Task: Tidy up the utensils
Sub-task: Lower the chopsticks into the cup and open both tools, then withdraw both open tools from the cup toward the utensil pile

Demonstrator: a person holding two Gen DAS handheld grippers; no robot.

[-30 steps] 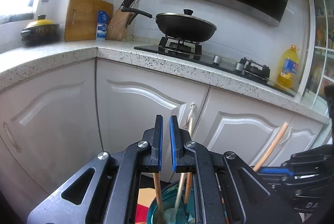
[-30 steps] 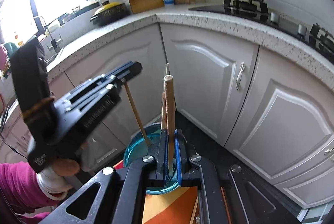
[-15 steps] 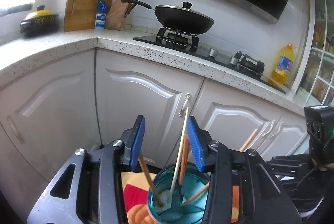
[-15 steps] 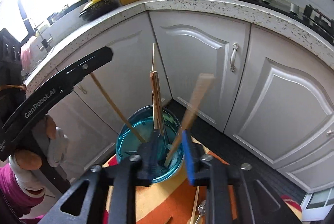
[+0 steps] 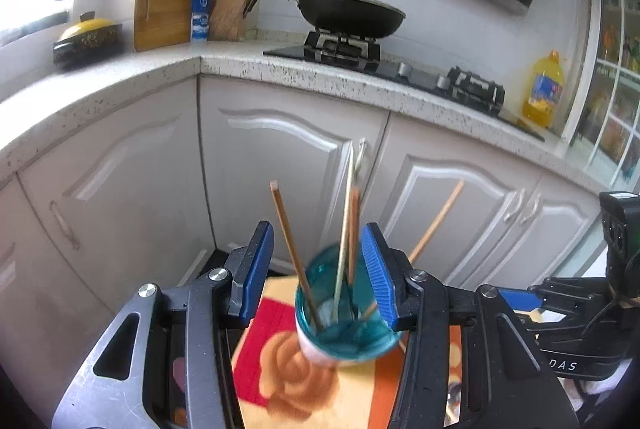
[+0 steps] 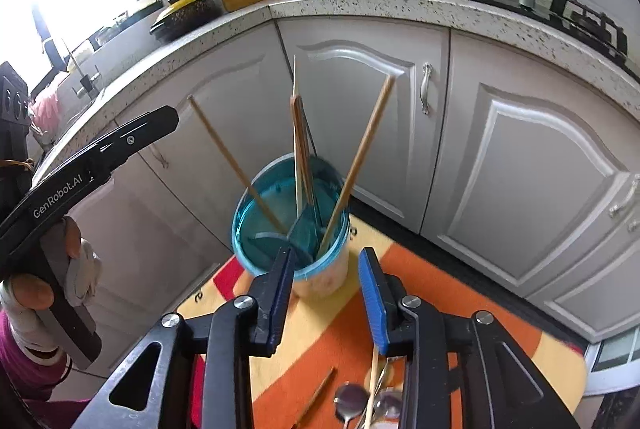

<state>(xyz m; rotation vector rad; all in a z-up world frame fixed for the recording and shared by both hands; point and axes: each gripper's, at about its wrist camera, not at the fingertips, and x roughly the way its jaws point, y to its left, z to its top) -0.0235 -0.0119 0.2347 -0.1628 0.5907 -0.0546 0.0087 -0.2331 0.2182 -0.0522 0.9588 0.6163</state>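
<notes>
A blue-rimmed utensil cup (image 6: 290, 217) stands on an orange and yellow mat (image 6: 432, 313); it also shows in the left wrist view (image 5: 344, 325). Several wooden chopsticks (image 6: 362, 157) stand loose in it, leaning apart. My right gripper (image 6: 326, 285) is open and empty, just in front of the cup. My left gripper (image 5: 316, 273) is open and empty, its blue pads either side of the cup top. Two spoons (image 6: 352, 401) and more chopsticks (image 6: 316, 395) lie on the mat by the right gripper.
White cabinet doors (image 6: 360, 101) stand close behind the cup under a speckled counter (image 6: 360, 5). On the counter are a wok on the hob (image 5: 350, 15), a knife block (image 5: 228, 15), a cutting board (image 5: 170, 7) and an oil bottle (image 5: 542, 91).
Both grippers opened and let go of their chopsticks, which now stand in the cup. Both grippers have drawn back and up from the cup.
</notes>
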